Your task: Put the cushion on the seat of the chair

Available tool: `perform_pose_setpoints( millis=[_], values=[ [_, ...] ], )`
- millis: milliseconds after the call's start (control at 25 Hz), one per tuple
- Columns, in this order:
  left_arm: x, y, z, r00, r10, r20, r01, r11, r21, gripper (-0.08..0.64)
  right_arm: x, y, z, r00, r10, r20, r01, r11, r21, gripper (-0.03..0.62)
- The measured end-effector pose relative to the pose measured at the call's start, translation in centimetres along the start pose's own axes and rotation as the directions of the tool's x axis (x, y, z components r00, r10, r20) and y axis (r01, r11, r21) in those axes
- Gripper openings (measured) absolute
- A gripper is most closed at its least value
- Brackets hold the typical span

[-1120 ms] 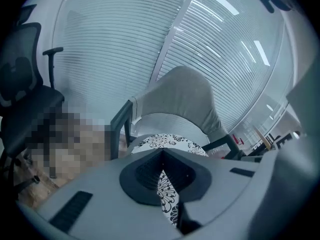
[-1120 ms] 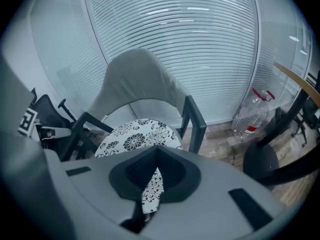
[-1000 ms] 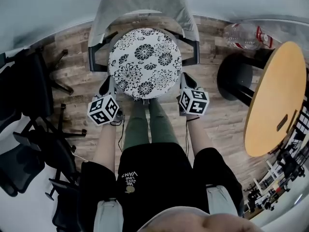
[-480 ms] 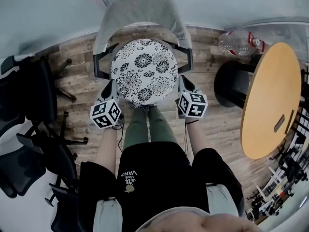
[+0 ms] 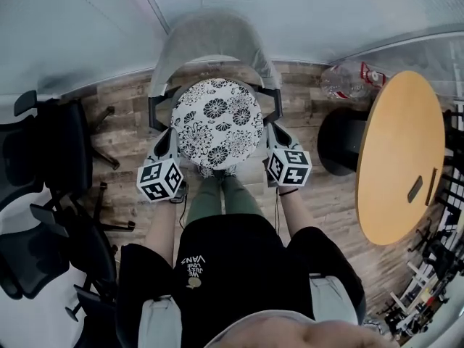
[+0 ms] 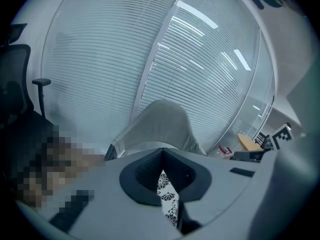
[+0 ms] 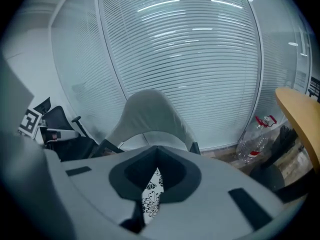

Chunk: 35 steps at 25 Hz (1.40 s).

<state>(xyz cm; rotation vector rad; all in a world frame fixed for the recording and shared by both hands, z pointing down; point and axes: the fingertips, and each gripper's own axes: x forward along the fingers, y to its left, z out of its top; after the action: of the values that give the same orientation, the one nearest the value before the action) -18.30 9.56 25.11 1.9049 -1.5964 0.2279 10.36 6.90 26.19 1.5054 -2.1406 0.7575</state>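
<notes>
- The left gripper [image 5: 168, 139] is clamped tight on the left edge of the round black-and-white floral cushion [image 5: 217, 122].
- The right gripper [image 5: 274, 135] pinches the right edge likewise.
- The cushion lies flat between the 2, over the seat of the grey armchair [image 5: 214, 38].

- looks like an office meeting room here
- slatted blinds [image 7: 190, 59] behind glass walls [image 5: 72, 35] all round
- black swivel office chairs [image 5: 47, 147] parked on the left
- round wooden worktop [image 5: 399, 143], plank floor [image 5: 130, 133]
</notes>
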Motion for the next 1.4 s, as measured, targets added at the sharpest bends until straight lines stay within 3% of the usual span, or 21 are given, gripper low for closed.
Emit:
perform_pose_setpoints(
  millis=[320, 920, 1400],
  values=[
    [-3.1, -1.1, 3.5, 0.998, -0.018, 0.064, 0.016, 1.000, 0.024, 0.011, -2.7, 2.1, 3.5, 0.997, 0.029, 0.073, -0.025, 0.998, -0.055, 0.017],
    [-6.4, -5.5, 10.4, 0.978, -0.101, 0.182, 0.073, 0.985, 0.154, 0.011, -7.1, 3.4, 9.7, 0.975, 0.042, 0.220, -0.021, 0.995, -0.096, 0.017],
    [-8.8, -8.5, 14.7, 0.950, -0.152, 0.272, 0.085, 0.966, 0.243, 0.011, -10.2, 5.7, 14.4, 0.937, 0.088, 0.337, -0.033, 0.985, -0.168, 0.017]
  ],
)
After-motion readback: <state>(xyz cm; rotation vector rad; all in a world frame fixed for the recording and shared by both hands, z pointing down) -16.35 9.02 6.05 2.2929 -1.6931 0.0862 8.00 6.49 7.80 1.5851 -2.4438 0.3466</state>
